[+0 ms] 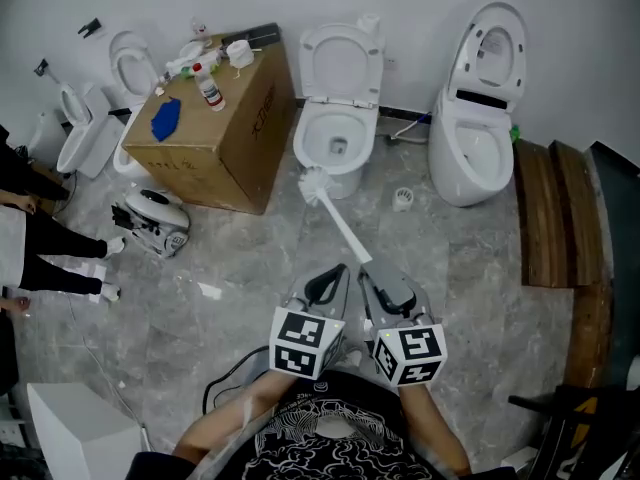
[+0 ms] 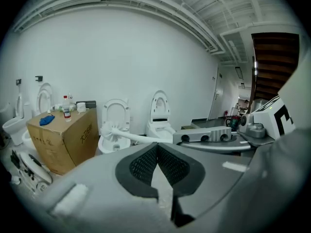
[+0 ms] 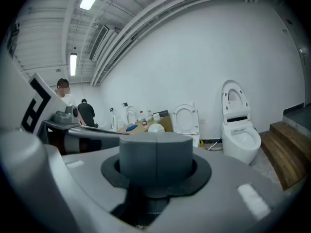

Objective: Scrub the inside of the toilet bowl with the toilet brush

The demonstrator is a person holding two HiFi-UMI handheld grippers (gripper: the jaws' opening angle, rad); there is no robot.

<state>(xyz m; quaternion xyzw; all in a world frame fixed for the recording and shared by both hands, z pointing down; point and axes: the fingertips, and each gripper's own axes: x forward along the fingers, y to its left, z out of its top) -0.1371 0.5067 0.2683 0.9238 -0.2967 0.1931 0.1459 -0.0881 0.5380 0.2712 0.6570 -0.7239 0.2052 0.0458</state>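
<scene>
Gripping the toilet brush (image 1: 320, 184) only at the far end of its long handle, your right gripper (image 1: 375, 276) is clamped tight on it. That is the weak spot. Once the bristles press on porcelain, the handle could twist or slide in the jaws.

The bristle head sits just above frame centre, at the front rim of the middle toilet (image 1: 303, 143), and is not yet inside the bowl. Drop it too early and you would likely strike the rim or push the head off to one side.

Your left gripper (image 1: 330, 283), closed on nothing, hangs just beside the right one.

Counted: one brush, two grippers, one cardboard box (image 1: 215, 143) left of the middle toilet, and four toilets. One is at upper centre, one at upper right, and two at upper left.
</scene>
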